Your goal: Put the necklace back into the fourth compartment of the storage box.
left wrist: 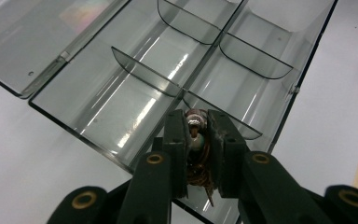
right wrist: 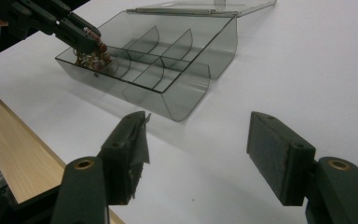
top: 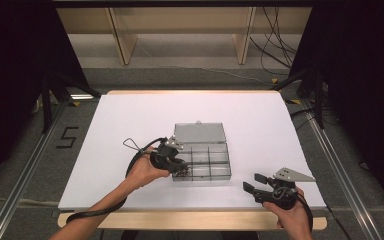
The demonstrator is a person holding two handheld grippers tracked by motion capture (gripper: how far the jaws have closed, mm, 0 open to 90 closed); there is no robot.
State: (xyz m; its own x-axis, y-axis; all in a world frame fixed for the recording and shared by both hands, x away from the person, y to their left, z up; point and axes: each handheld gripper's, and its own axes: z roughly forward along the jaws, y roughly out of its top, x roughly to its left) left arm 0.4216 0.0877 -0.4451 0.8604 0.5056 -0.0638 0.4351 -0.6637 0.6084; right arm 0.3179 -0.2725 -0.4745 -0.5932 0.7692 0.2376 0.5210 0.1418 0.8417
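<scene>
Resting near table's front edge, right gripper [top: 254, 182] spread wide, nothing between jaws; worn pads [right wrist: 279, 154] in its own view. Farther, left gripper [left wrist: 198, 122] clamped on brown beaded trinket [left wrist: 195, 120] over near-left compartment of smoky clear plastic box [top: 215, 172], curved dividers, lid [top: 200, 132] open flat behind.

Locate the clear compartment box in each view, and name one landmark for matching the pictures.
High view: the clear compartment box sits mid-table, lid open away from the person.
Left gripper view: the box fills the upper frame, beyond the jaws of the left gripper.
Right gripper view: upper middle, on the white table.
Shared landmark: the beaded item that the left gripper holds at one corner compartment.
</scene>
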